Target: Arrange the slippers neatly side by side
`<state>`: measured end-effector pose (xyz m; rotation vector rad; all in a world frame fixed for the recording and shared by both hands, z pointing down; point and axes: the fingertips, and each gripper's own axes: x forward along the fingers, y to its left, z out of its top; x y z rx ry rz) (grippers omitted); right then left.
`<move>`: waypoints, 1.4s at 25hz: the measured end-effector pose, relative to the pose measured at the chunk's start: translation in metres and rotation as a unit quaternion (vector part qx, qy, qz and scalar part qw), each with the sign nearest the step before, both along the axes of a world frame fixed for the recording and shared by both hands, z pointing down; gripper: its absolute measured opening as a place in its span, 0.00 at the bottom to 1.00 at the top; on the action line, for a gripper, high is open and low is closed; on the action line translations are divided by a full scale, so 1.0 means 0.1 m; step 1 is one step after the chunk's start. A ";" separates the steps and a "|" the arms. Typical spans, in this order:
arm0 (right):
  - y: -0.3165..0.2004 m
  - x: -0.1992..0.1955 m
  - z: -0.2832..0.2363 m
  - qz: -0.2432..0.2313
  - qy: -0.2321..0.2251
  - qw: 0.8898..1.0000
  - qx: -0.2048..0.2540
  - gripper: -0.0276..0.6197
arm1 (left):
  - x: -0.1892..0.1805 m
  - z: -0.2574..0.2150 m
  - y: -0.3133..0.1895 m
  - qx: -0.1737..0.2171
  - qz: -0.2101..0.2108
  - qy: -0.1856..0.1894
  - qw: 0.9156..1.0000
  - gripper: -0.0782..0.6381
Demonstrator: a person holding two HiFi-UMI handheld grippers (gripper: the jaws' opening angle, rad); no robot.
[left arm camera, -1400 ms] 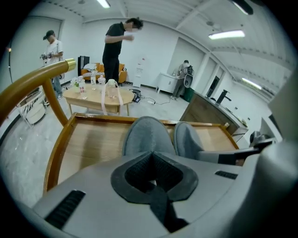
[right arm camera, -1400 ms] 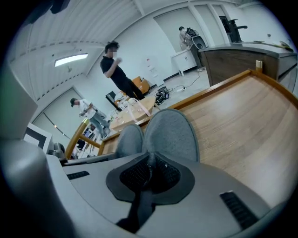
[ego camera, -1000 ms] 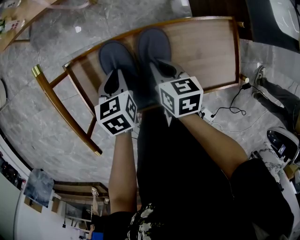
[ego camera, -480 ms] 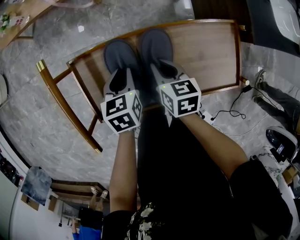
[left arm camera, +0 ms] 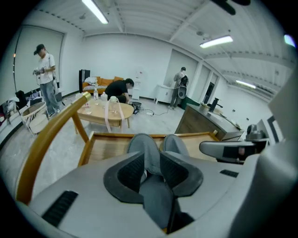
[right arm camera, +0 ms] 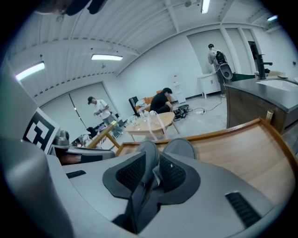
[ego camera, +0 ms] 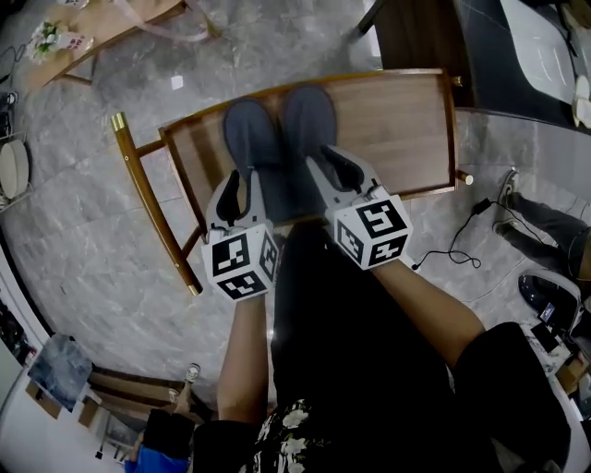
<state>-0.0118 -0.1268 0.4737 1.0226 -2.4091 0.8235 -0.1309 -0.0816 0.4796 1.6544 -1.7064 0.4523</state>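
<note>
Now, slippers (ego camera: 251, 134) (abreast) under left tongs (ego camera: 233, 182), right tongs (ego camera: 336, 163), just opened, empty

No legible words, brands or numbers anywhere. Only signs: black-and-white square coded markers on the faces of the left marker cube (ego camera: 242, 265) and right marker cube (ego camera: 372, 233) in the head view; block patterns, not letters or digits. One more such marker at the left edge of the right gripper view, partly cut off. Small colourful item (ego camera: 54, 41) on the wooden table (ego camera: 129, 23), far top left of the head view: any print too small to read.
</note>
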 end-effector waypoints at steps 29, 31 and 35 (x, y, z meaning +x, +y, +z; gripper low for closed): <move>1.05 0.73 -3.54 -0.020 -0.068 0.909 0.410 0.04 | 0.11 -3.67 1.24 0.372 0.009 -0.202 0.906 0.11; 1.07 0.70 -3.57 -0.020 -0.068 0.905 0.419 0.04 | 0.09 -3.69 1.23 0.376 0.008 -0.200 0.905 0.11; 1.07 0.67 -3.55 -0.020 -0.069 0.906 0.418 0.04 | 0.06 -3.70 1.22 0.382 0.007 -0.197 0.903 0.11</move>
